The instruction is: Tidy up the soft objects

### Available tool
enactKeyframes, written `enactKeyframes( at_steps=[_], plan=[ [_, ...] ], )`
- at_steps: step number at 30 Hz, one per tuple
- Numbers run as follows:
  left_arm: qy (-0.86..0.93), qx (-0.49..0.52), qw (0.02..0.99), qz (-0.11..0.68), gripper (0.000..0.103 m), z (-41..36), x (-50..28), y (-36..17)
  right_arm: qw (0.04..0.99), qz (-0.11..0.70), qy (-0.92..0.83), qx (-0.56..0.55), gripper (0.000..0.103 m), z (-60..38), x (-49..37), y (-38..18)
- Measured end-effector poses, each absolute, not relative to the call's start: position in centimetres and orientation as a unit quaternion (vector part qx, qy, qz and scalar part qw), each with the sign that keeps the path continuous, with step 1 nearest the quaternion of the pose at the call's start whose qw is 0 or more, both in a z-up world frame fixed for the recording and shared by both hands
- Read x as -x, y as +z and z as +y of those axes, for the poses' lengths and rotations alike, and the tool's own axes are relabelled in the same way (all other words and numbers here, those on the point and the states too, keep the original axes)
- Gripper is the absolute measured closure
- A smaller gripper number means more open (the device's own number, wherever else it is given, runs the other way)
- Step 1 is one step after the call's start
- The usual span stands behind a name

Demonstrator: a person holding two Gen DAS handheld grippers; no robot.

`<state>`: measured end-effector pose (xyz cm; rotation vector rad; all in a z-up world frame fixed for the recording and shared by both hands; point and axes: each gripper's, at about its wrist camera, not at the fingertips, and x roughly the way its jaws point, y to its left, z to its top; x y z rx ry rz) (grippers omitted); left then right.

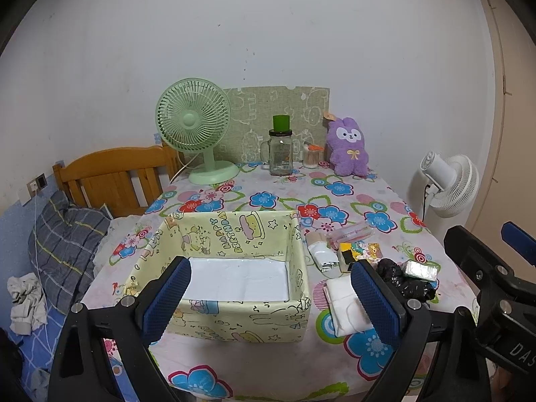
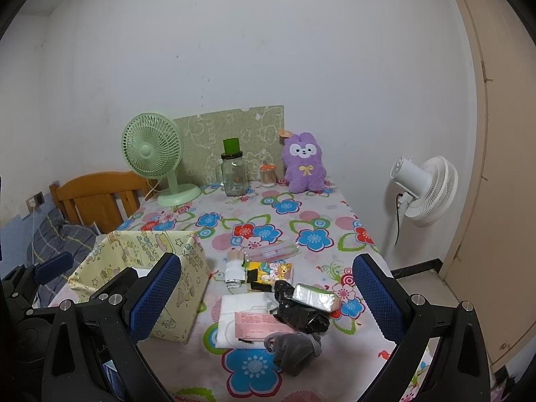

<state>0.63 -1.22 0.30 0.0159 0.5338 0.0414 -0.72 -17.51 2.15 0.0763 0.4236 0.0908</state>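
A pale yellow cartoon-print fabric box (image 1: 234, 318) (image 2: 187, 288) stands open on the floral table, with only a white liner inside. My left gripper (image 1: 271, 298) is open and empty above its near rim. To the box's right lie soft items: a folded white cloth (image 1: 341, 301) (image 2: 241, 305), a crumpled black bag (image 1: 408, 284) (image 2: 298, 315), a grey sock (image 2: 294, 348), a tissue pack (image 2: 316, 296) and a pink packet (image 2: 258, 323). My right gripper (image 2: 268, 301) is open and empty above this pile. A purple plush bunny (image 1: 348, 147) (image 2: 303, 164) sits at the table's far side.
A green desk fan (image 1: 194, 124) (image 2: 152, 154), a glass jar (image 1: 280, 152) (image 2: 234, 174) and a cotton-swab tub (image 1: 313, 157) stand at the back. Small packets (image 2: 268, 268) lie mid-table. A white floor fan (image 2: 425, 187) is right, a wooden bed (image 1: 110, 174) left.
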Motion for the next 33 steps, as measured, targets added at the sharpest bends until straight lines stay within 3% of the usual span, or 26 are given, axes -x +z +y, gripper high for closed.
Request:
enactKeyframes(
  at_steps=[17,33],
  plan=[
    [-0.015,-0.004,0.96,0.28,0.011,-4.0,-1.0,-1.1,0.975,0.215,0.043,-0.032,0.004,-19.1,0.4,1.3],
    [-0.063,-0.03,0.946,0.317,0.012,-9.0,-2.3,-4.8,0.963,0.262,0.047,-0.029,0.007,-21.7,-1.7,-2.7]
  ],
)
